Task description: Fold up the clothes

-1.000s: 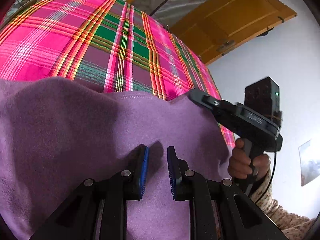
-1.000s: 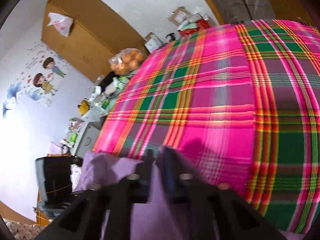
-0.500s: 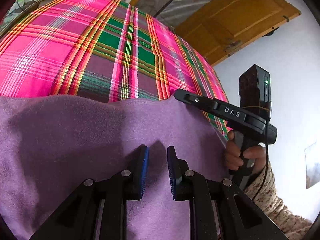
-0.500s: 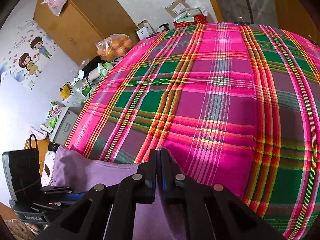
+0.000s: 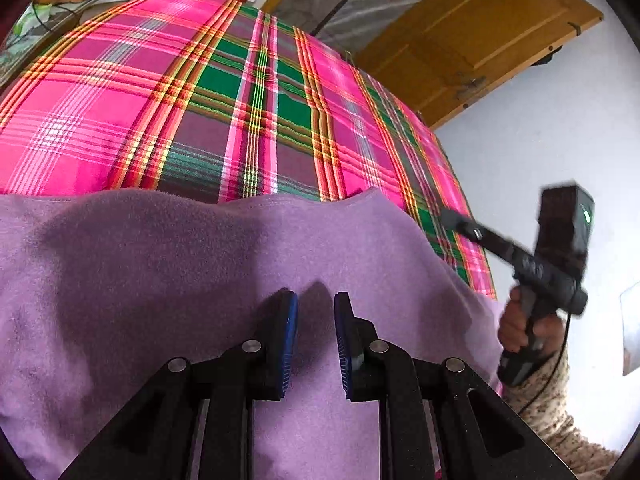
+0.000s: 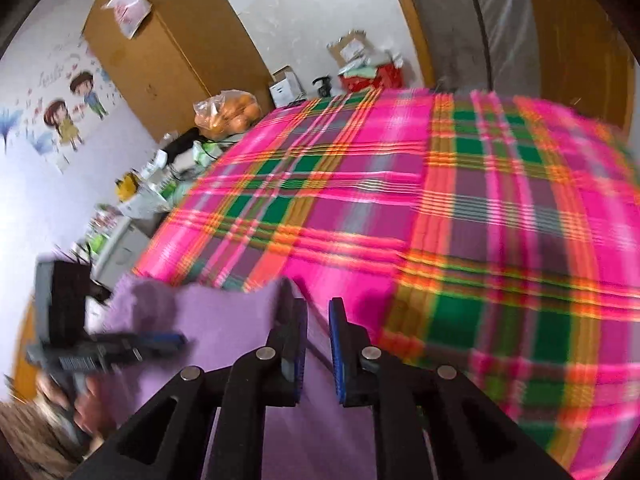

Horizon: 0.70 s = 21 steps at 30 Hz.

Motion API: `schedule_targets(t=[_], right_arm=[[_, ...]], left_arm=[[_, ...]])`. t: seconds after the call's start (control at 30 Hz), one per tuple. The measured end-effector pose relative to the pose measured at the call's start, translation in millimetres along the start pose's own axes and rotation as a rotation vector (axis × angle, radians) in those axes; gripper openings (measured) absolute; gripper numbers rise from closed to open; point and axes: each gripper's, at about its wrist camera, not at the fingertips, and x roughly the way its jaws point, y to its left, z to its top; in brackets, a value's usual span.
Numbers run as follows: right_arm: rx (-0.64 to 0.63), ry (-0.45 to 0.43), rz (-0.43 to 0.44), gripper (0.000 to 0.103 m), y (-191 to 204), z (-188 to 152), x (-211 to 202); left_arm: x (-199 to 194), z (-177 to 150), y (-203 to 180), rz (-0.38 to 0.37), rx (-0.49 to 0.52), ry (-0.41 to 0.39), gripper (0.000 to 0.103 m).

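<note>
The left gripper hovers over the purple fleece garment, with its blue-padded fingers apart by a small gap. Nothing is between them; only the fleece shows through the gap, and I cannot tell if the tips touch it. In the left wrist view the garment fills the whole lower half, from 7 o'clock to 4 o'clock around the gripper, and its far edge makes a wavy line toward 12 o'clock. Beyond this edge lies the pink and green plaid bedspread.

At 3 o'clock in this view the right gripper is held in the air by a hand in a speckled knit sleeve. It is off the right edge of the garment, over the side of the bedspread.

In the right wrist view, which is blurred, the right gripper also has its fingers slightly apart and holds nothing. The purple fleece garment lies below it and to 9 o'clock, and its corner ends just beside the left finger. The left gripper shows at 9 o'clock over the fleece. The plaid bedspread spreads from 12 to 4 o'clock. Far at 11 o'clock stand a bag of oranges and a wooden wardrobe.
</note>
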Motion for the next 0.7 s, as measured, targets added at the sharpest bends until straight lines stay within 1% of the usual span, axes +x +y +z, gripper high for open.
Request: schedule_targets(t=[0.1,0.17,0.2,0.27,0.33,0.4,0.53,0.63,0.67,0.7], right_arm=[[-0.050,0.022,-0.072,0.012,-3,-21,-10],[-0.044,0.025,-0.068,0.012,-7,-31,-12],[-0.034,0.028,-0.068,0.018,-10,-34,-12],[-0.017,0.039,-0.075,0.022,-14,-38,-9],[-0.017,0.047,-0.070,0.023,-14,-42,-5],[-0.036,0.032,-0.078,0.023,-11,-44,-6],[-0.078,0.028,-0.066,0.025,-5,-48,-1],[-0.106,0.015,-0.085,0.025,0,-49,-1],[-0.110,0.015,-0.091,0.018,1,-50,-1],[-0.114,0.013,-0.099,0.001,1,-50,-2]], left_arm=[[0,-1,-7,0.006,0.012,0.003,0.019],[1,-2,-11,0.009,0.022,0.006,0.019],[2,-2,-15,0.006,0.033,0.009,0.019],[6,-2,-21,0.007,0.048,0.016,0.019],[10,-2,-26,0.014,0.056,0.024,0.019],[12,-2,-27,0.023,0.056,0.029,0.019],[17,-3,-28,0.033,0.049,0.037,0.019],[18,-3,-28,0.035,0.048,0.034,0.019],[18,-3,-29,0.036,0.049,0.034,0.019],[18,-3,-29,0.037,0.049,0.034,0.019]])
